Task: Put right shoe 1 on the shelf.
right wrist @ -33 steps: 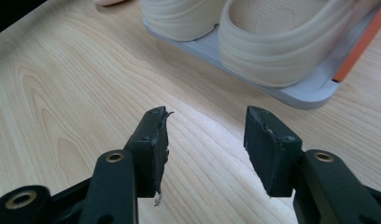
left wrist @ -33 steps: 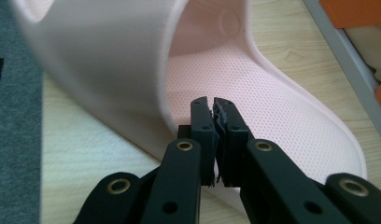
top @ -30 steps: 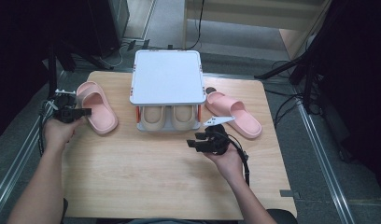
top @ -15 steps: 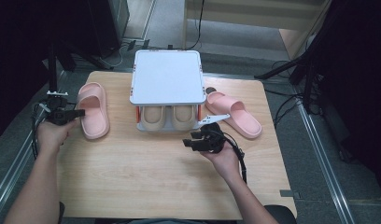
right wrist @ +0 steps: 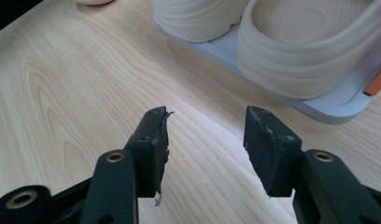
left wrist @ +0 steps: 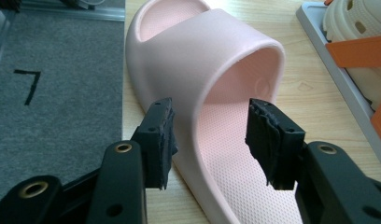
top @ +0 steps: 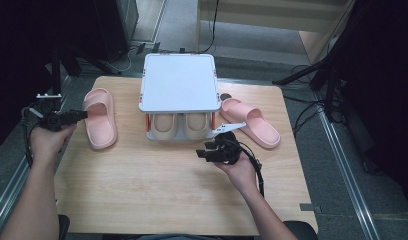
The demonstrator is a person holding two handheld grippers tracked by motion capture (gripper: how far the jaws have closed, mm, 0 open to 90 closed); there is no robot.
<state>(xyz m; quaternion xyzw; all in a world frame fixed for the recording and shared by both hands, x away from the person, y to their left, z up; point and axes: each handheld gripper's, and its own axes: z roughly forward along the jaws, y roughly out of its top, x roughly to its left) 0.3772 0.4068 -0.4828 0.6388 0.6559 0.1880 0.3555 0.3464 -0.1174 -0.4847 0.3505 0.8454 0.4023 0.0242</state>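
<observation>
Smooth pink foam slipper; dimpled insole.

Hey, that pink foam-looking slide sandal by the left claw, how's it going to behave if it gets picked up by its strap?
The pink moulded slide sandal looks like thick one-piece foam, so probably light for its size. Its wide arched strap would likely squash somewhat under the pads yet spring back. The dotted footbed and matte surface suggest decent grip, not slippery. It lies flat on its sole, so pushing should slide it, not tip it.
</observation>
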